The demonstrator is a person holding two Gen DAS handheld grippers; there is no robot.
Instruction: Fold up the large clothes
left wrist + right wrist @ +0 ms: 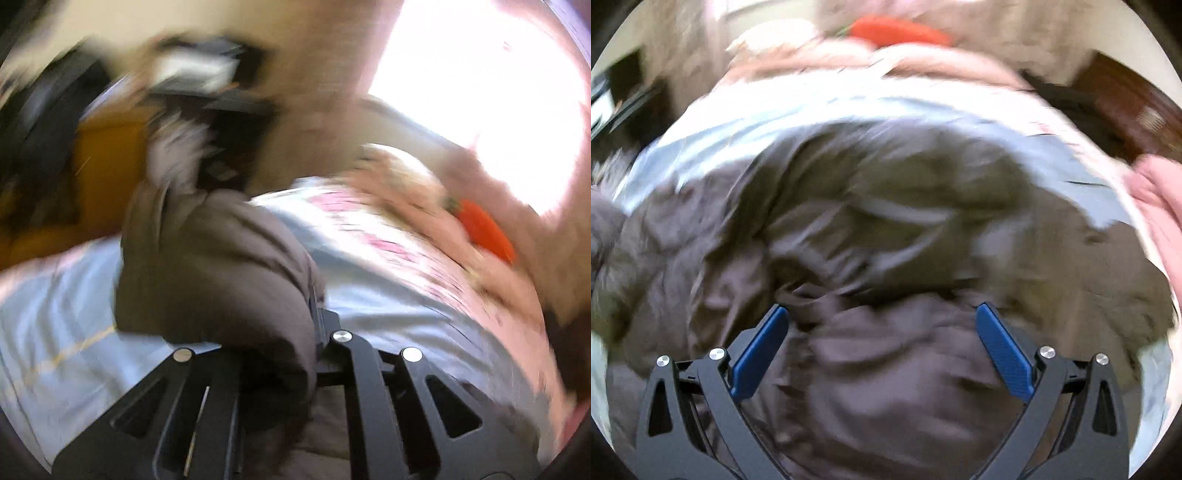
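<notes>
A dark brown padded jacket [879, 229] lies crumpled on a pale blue bed sheet [746, 129]. My right gripper [881, 317] is open, its blue pads [762, 354] wide apart just above the jacket, holding nothing. My left gripper [314, 314] is shut on a bunched fold of the same jacket [214, 273] and lifts it off the sheet [55, 314]; the cloth hides the fingertips. Both views are motion-blurred.
An orange carrot-shaped toy [484, 229] lies on pink bedding [406, 192] at the head of the bed; it also shows in the right wrist view [897, 29]. A bright window [480, 92] is beyond. A pink cloth [1160, 199] lies at the right. Dark furniture [55, 122] stands left.
</notes>
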